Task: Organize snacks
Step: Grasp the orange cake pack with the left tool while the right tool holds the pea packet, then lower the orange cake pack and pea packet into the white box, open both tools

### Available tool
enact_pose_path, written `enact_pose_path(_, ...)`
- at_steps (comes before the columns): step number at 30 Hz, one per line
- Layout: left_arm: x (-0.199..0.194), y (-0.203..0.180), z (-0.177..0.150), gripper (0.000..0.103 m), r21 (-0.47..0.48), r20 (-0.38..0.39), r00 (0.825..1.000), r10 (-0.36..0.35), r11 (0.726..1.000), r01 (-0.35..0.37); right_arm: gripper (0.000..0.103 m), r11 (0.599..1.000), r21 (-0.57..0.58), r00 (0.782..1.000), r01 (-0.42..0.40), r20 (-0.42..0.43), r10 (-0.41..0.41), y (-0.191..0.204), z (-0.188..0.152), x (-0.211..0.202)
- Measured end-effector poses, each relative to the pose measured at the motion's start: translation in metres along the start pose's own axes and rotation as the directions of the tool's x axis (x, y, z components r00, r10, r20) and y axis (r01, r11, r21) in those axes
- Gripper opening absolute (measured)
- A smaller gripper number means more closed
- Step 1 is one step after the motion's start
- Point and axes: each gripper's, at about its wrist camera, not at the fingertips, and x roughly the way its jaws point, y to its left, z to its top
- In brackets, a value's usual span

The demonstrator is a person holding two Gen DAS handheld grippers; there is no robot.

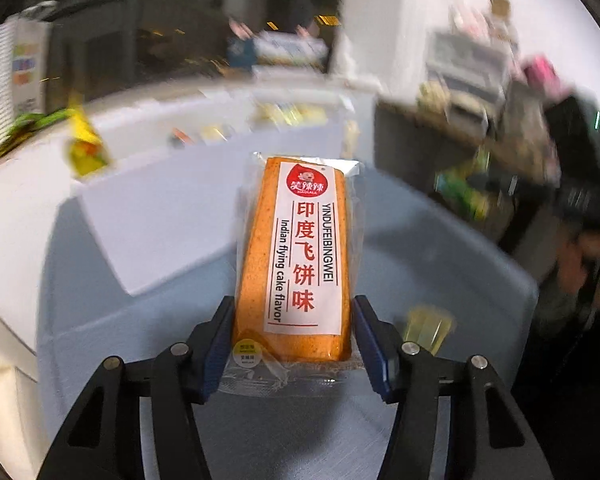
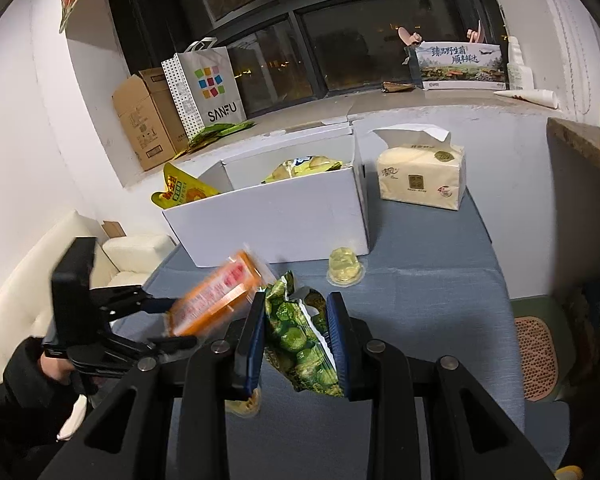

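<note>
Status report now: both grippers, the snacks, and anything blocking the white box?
Left gripper shut on orange cake pack. Right gripper shut on green snack bag. White box ahead, open; jelly cup before it.

Motion blurs the orange cake packet [image 2: 216,296]; a yellow snack [image 2: 242,402] hides beneath the right fingers [image 2: 252,344].

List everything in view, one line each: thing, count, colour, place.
Wrapped flying-cake snack: one, orange, in left tool.
Crinkly snack bag: one, green, in right tool.
Open cardboard box: one, white, on the cloth, snacks inside.
Clear jelly cup: one, yellow, before the box.
Tissue pack: one, cream, right of box.
Tablecloth: one, grey-blue, under everything.
SANFU paper bag: one, white, on windowsill.
Brown carton: one, beside the paper bag.
Left tool: black, blue pads.
Right tool: black, blue pads.
</note>
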Motion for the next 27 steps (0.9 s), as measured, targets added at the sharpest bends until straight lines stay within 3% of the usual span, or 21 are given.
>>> enact_pose_path(6, -0.042, 0.025, 0.046, 0.062, -0.182, 0.198, 0.980, 0.035, 0.983, 0.001, 0.031, 0.998, 0.022, 0.998, -0.051, 0.033, 0.050, 0.009, 0.032, 0.014)
enact_pose_path(11, -0.043, 0.041, 0.094, 0.062, -0.277, 0.269, 0.960, 0.078, 0.961, 0.000, 0.031, 0.994, -0.002, 0.990, -0.107, 0.093, 0.107, 0.020, 0.090, 0.028)
enact_pose_path(13, -0.036, 0.049, 0.112, 0.062, -0.305, 0.274, 0.958, 0.081, 0.952, 0.007, 0.031, 0.993, 0.001, 0.986, -0.121, 0.114, 0.120, 0.023, 0.114, 0.035)
enact_pose_path(16, -0.024, 0.061, 0.141, 0.062, -0.320, 0.256, 0.958, 0.128, 0.947, -0.041, 0.031, 0.990, 0.018, 0.984, -0.137, 0.117, 0.134, 0.024, 0.149, 0.052)
enact_pose_path(19, -0.008, 0.074, 0.160, 0.062, -0.341, 0.224, 0.962, 0.153, 0.938, -0.070, 0.031, 0.994, 0.013, 0.989, -0.107, 0.104, 0.106, 0.026, 0.178, 0.075)
enact_pose_path(27, 0.035, 0.099, 0.185, 0.062, -0.344, 0.128, 0.967, 0.220, 0.924, -0.165, 0.031, 0.999, -0.025, 0.999, -0.033, 0.026, 0.033, 0.027, 0.209, 0.131)
